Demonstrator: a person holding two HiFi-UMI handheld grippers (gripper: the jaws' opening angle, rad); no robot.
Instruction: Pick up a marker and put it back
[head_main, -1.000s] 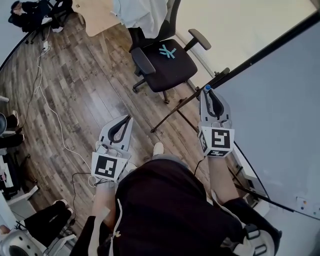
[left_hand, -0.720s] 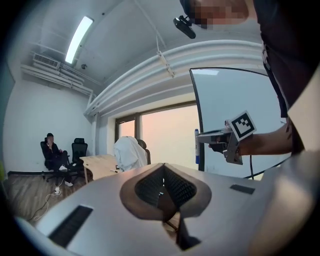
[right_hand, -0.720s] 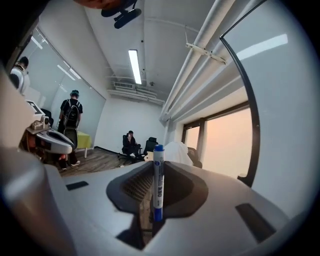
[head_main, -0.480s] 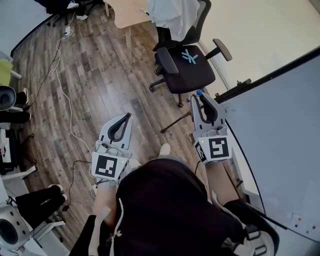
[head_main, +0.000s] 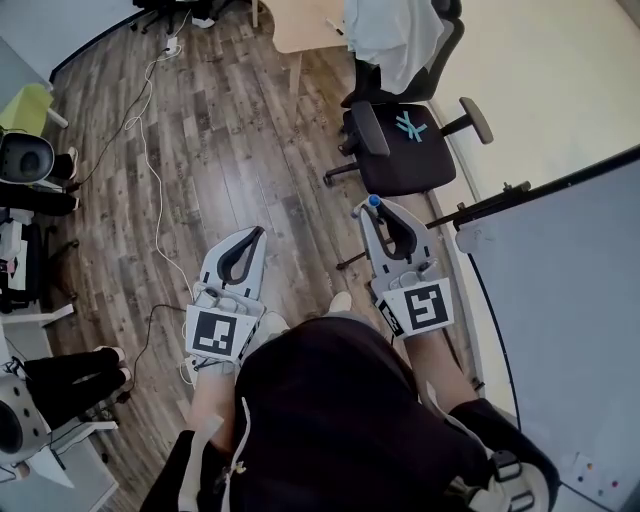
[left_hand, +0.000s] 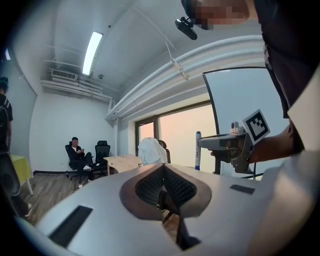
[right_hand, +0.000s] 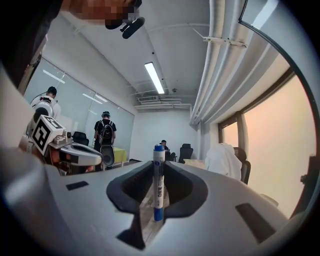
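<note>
A white marker with a blue cap (right_hand: 158, 182) stands upright between the jaws of my right gripper (right_hand: 159, 167), which is shut on its barrel. In the head view the right gripper (head_main: 370, 210) is held over the wooden floor, left of the whiteboard (head_main: 570, 290), with the marker's blue cap (head_main: 373, 201) showing at its tips. My left gripper (head_main: 254, 235) hangs level with it further left, jaws together and holding nothing. From the left gripper view the left gripper (left_hand: 163, 166) points into the room, and the marker (left_hand: 198, 150) shows upright in the right gripper (left_hand: 202, 144).
A black office chair (head_main: 405, 150) stands just beyond the right gripper, with a wooden desk (head_main: 300, 20) behind it. The whiteboard's stand bar (head_main: 490, 203) crosses at right. A white cable (head_main: 150, 170) runs over the floor. People sit and stand at the room's far end.
The right gripper, with the marker in it, has come away from the whiteboard's edge toward the left. The head view has swung, so the board sits further right. The left gripper has stayed put.
</note>
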